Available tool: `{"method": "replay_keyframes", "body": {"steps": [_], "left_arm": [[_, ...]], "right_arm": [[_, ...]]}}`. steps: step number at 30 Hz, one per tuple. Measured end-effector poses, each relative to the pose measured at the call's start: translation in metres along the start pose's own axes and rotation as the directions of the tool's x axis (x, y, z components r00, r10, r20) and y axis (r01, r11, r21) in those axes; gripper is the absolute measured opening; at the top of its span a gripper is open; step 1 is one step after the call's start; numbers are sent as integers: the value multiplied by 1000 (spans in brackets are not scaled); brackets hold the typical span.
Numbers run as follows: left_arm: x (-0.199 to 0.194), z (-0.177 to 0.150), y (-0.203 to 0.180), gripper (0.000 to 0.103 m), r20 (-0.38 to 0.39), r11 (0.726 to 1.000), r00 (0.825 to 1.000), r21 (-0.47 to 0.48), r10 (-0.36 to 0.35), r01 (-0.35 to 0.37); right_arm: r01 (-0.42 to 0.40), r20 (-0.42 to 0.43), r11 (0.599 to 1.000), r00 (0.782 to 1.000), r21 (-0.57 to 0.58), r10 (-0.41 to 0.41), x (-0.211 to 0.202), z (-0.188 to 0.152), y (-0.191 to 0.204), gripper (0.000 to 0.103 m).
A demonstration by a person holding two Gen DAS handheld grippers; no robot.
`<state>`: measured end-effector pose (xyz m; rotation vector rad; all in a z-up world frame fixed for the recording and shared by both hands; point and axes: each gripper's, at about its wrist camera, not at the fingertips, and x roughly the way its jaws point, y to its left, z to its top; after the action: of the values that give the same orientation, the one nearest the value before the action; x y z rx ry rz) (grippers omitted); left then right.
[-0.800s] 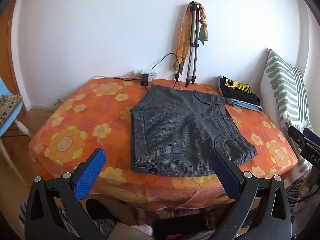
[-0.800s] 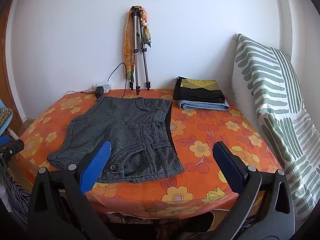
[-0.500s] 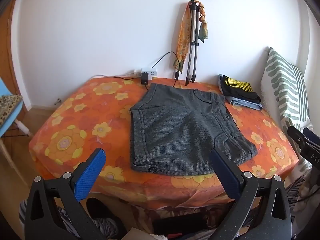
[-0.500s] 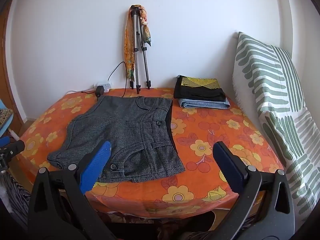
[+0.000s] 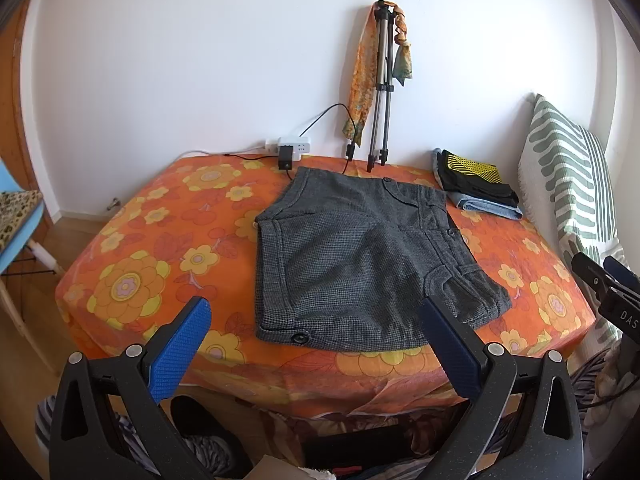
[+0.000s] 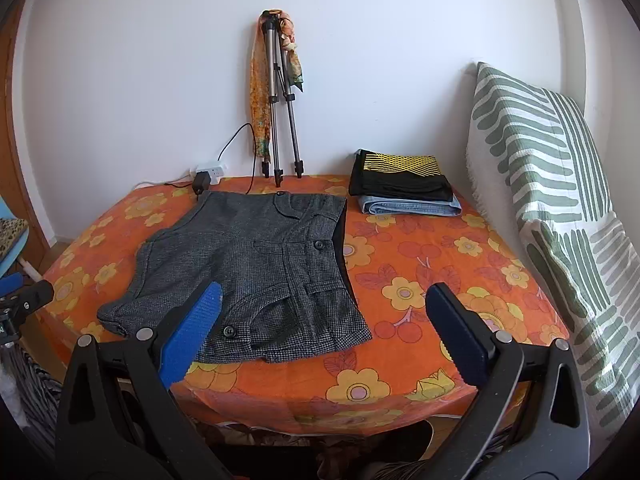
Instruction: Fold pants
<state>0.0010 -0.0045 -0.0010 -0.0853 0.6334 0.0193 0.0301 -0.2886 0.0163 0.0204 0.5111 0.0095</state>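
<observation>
- The tabletop (image 6: 420, 276) is covered by an orange flowered cloth.
- The grey pants (image 6: 256, 272) are laid flat from its middle to its near edge.
- The left tongs (image 5: 316, 344) and right tongs (image 6: 324, 336) are held spread, nothing gripped.

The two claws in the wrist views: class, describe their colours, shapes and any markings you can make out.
Each claw, left and right, has two black triangular arms with cut-out holes and silver rivets. Each arm ends in a long blue ribbed pad, the opposite one looking darker navy. In the left wrist view the other claw's black body carries white letters "DAS". No cables or sleeves show on them.
</observation>
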Motion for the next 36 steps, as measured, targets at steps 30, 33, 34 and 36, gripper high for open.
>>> {"method": "replay_keyframes", "body": {"steps": [30, 33, 34, 36], "left_arm": [[2, -2, -7, 103, -4, 1000, 1000, 9, -5, 5], [2, -3, -7, 103, -5, 1000, 1000, 7, -6, 6], [2, -3, -7, 103, -4, 1000, 1000, 7, -7, 7], [1, -4, -7, 103, -1, 1000, 1000, 7, -5, 5]], "right_arm": [[-1, 2, 1000, 1000, 5, 1, 0, -2, 0, 103], [-2, 2, 1000, 1000, 5, 2, 0, -1, 0, 103], [-2, 2, 1000, 1000, 5, 2, -1, -1, 0, 103], [0, 2, 1000, 1000, 3, 0, -1, -3, 1, 103]]}}
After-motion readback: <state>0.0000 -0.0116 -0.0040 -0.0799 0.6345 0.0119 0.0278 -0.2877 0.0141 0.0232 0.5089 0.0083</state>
